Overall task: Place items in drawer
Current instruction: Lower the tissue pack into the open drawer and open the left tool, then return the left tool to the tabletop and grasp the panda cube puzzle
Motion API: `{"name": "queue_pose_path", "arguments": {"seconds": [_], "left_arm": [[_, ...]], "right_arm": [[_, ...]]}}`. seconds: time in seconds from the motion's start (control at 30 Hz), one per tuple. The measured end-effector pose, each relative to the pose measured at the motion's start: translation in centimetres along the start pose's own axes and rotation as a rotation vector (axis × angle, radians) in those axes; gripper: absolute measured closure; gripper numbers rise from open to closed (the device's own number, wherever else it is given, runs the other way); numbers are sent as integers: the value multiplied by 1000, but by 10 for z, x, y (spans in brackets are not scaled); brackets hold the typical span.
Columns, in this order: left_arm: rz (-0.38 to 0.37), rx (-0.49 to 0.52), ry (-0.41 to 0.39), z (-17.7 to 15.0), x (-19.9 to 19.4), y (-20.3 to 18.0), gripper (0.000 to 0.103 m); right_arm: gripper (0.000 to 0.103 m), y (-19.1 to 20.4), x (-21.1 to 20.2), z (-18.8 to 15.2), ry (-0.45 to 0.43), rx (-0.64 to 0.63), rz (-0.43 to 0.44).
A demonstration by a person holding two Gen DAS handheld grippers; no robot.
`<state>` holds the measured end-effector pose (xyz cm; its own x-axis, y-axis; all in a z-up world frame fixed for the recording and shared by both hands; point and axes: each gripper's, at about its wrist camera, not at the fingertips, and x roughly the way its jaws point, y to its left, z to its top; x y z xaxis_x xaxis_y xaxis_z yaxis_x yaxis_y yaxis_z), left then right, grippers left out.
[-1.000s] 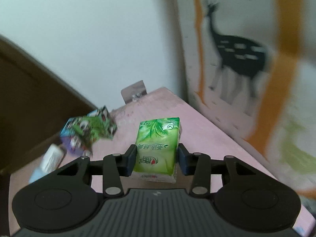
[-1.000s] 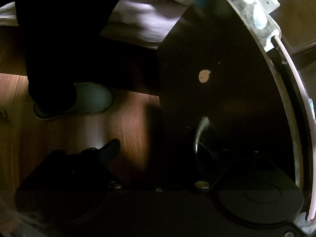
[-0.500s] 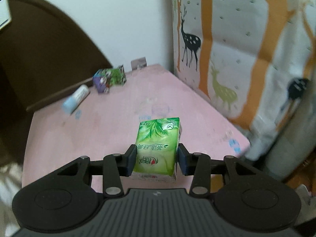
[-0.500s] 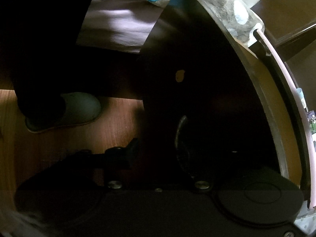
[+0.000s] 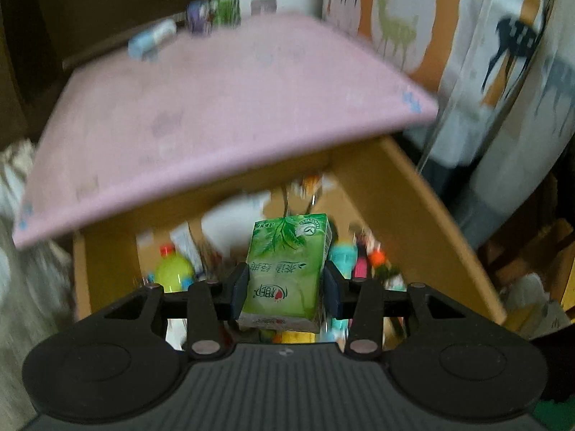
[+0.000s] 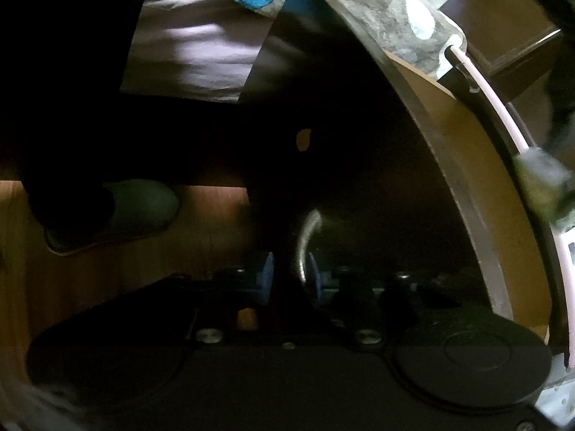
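Note:
My left gripper (image 5: 285, 285) is shut on a green tissue pack (image 5: 287, 267) and holds it above the open wooden drawer (image 5: 406, 215), which is pulled out from under the pink tabletop (image 5: 201, 115). The drawer holds several small items, among them a yellow-green bottle with a red cap (image 5: 172, 271). My right gripper (image 6: 289, 280) is shut on the metal drawer handle (image 6: 305, 240) on the dark drawer front (image 6: 359, 165). The green pack shows blurred at the right edge of the right wrist view (image 6: 544, 186).
A colourful box (image 5: 212, 12) and a light blue tube (image 5: 151, 37) lie at the far end of the tabletop. A deer-print curtain (image 5: 485, 36) hangs to the right. A person's slippered foot (image 6: 118, 212) stands on the wooden floor (image 6: 212, 215) left of the drawer front.
My left gripper has drawn back and tipped down from over the tabletop to above the open drawer, still holding the pack. My right gripper's jaws have closed on the handle and the drawer has slid out.

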<state>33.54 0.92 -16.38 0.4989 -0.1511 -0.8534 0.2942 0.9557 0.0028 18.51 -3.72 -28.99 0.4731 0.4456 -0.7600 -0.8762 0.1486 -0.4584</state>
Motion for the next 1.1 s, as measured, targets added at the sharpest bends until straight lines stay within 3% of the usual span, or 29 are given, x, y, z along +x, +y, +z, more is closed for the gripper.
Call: {"name": "queue_pose_path", "arguments": {"seconds": [0.23, 0.67, 0.77, 0.9, 1.1], "left_arm": [[19, -41, 95, -22, 37, 6, 61], [64, -90, 167, -29, 75, 21, 61], [52, -101, 182, -28, 78, 25, 55], [80, -81, 166, -28, 75, 25, 40], [71, -103, 142, -26, 62, 32, 36]], "right_arm": [[96, -6, 0, -1, -7, 23, 3], [97, -13, 0, -2, -24, 73, 19], [97, -14, 0, -2, -26, 78, 20], [97, -14, 1, -2, -27, 80, 20], [97, -13, 1, -2, -29, 84, 19]]}}
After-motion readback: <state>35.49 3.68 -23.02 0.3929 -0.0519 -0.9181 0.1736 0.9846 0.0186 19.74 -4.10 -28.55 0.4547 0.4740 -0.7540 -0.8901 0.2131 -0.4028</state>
